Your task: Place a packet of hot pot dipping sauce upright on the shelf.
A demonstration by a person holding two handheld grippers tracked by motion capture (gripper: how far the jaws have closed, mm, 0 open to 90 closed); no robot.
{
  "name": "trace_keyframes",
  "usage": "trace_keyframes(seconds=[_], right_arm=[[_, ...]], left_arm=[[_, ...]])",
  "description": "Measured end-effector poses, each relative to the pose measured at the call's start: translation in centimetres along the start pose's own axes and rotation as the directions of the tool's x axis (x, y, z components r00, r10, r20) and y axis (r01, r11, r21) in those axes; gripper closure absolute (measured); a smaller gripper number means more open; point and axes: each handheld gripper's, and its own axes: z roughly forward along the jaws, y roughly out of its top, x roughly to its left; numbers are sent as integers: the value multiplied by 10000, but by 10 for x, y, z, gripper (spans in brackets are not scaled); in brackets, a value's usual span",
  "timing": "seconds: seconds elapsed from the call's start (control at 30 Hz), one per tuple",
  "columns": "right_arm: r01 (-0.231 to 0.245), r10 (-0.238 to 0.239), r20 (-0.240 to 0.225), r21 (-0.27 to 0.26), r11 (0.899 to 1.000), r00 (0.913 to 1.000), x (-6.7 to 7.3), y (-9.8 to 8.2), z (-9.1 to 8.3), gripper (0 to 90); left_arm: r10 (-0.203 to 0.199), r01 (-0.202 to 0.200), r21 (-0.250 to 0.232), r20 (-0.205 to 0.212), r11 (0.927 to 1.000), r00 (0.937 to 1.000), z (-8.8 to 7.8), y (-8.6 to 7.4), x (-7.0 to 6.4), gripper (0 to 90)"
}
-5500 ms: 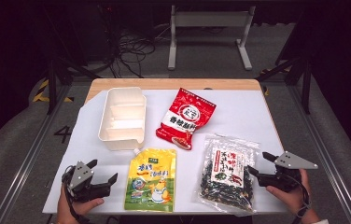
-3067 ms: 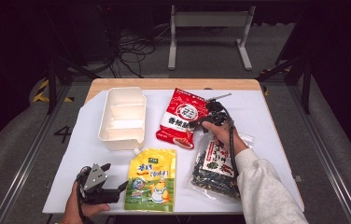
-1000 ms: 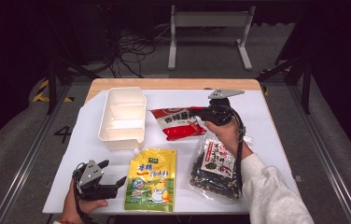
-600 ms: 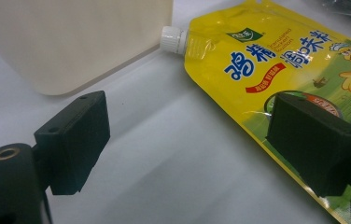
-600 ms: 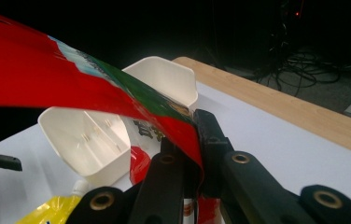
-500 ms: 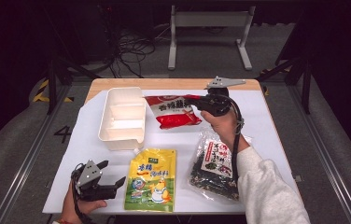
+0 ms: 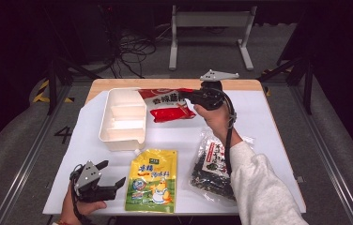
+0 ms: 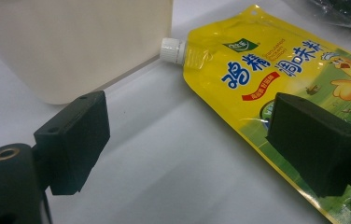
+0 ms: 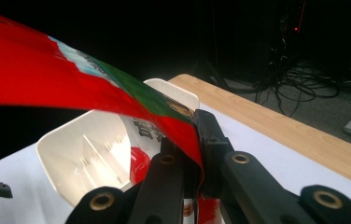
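Now the right gripper (image 7: 189, 96) is clamped on the red bag (image 7: 167, 103), tray (image 7: 120, 119) just beyond; the left gripper (image 7: 111, 174) gapes beside the yellow pouch (image 7: 152, 180).

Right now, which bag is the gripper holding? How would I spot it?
Find the white tray at the table's far left. Just right of it, the red bag hangs lifted, pinched in the right gripper. It is the red one; the other bags, yellow and dark, lie flat.

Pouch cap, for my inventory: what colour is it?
White cap, clearest in the left gripper view.
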Motion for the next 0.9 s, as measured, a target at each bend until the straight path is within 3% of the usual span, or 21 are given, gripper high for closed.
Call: trace_keyframes(seconds=[0.4,0.9], right_arm=[[-103,107,99,-395,9992,9999,-3,16,22,881],[-267,283,229,-654,9975,9993,1,23,64,881]], left_arm=[[-5,6,-116,81,9999,10000,0,-1,0,137],[-87,91,-143,210,9999,9997,-2,-3,-1,136]])
